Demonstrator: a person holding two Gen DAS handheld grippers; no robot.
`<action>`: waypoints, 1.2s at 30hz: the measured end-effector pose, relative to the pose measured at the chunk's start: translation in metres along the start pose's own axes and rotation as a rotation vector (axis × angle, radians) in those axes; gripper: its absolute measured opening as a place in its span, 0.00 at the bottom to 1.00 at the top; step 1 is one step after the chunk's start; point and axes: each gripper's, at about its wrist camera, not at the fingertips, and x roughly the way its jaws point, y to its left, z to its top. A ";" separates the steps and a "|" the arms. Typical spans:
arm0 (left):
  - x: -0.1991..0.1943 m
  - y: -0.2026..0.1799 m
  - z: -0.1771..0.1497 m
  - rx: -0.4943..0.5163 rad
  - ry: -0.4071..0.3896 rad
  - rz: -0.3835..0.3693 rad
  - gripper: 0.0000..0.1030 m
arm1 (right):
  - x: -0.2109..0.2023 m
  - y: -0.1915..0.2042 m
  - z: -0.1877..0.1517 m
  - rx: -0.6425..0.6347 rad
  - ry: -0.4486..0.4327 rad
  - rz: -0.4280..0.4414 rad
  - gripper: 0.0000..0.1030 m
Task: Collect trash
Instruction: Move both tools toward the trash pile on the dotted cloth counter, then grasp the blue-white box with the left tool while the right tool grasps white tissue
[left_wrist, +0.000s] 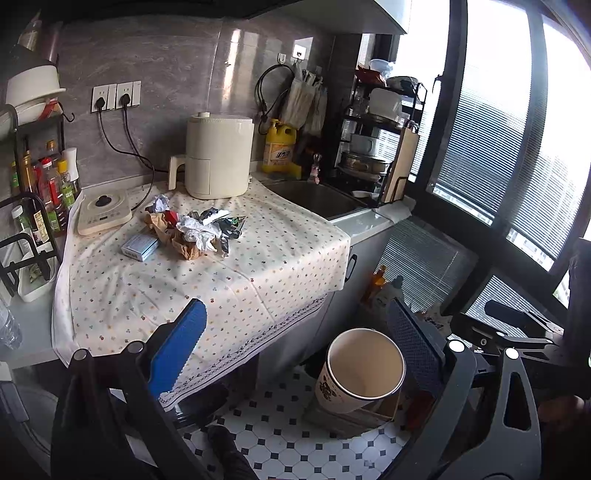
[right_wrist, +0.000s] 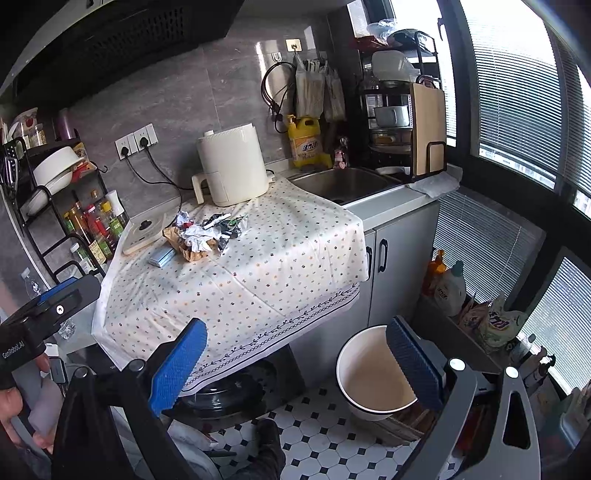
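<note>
Trash pile (left_wrist: 192, 230) sits mid-back on the cloth-covered surface (left_wrist: 258, 280), well apart from both tongs: crumpled brown paper, white tissue/plastic, dark foil wrappers, something red underneath. By the look of it all light, soft and crushable; foil bits probably slick and may slip out, so pinch the bulky crumples at a raised fold rather than a flat edge. Small blue box (left_wrist: 140, 247) touches the pile's left side, looks stiff, best taken across its narrow faces. Loose tablecloth under everything could bunch if the tips dig in. Induction hob (left_wrist: 105, 214) just beside the pile at back-left, cream air fryer (left_wrist: 218, 155) behind it, sink (left_wrist: 317, 197) to the right; none of them blocks a front approach. Left tongs (left_wrist: 295, 343) and right tongs (right_wrist: 295, 365) both spread apart, holding nothing. White bin (right_wrist: 373, 373) on the floor below the surface edge, likely the drop point.
</note>
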 end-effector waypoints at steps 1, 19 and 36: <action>0.000 0.001 0.000 -0.001 0.000 0.002 0.94 | 0.000 0.000 0.000 -0.006 -0.002 -0.001 0.93; 0.012 0.017 0.001 -0.031 -0.003 0.062 0.94 | 0.024 0.004 0.005 -0.007 0.023 0.015 0.93; 0.052 0.109 0.024 -0.157 0.013 0.173 0.94 | 0.125 0.075 0.055 -0.073 0.110 0.153 0.93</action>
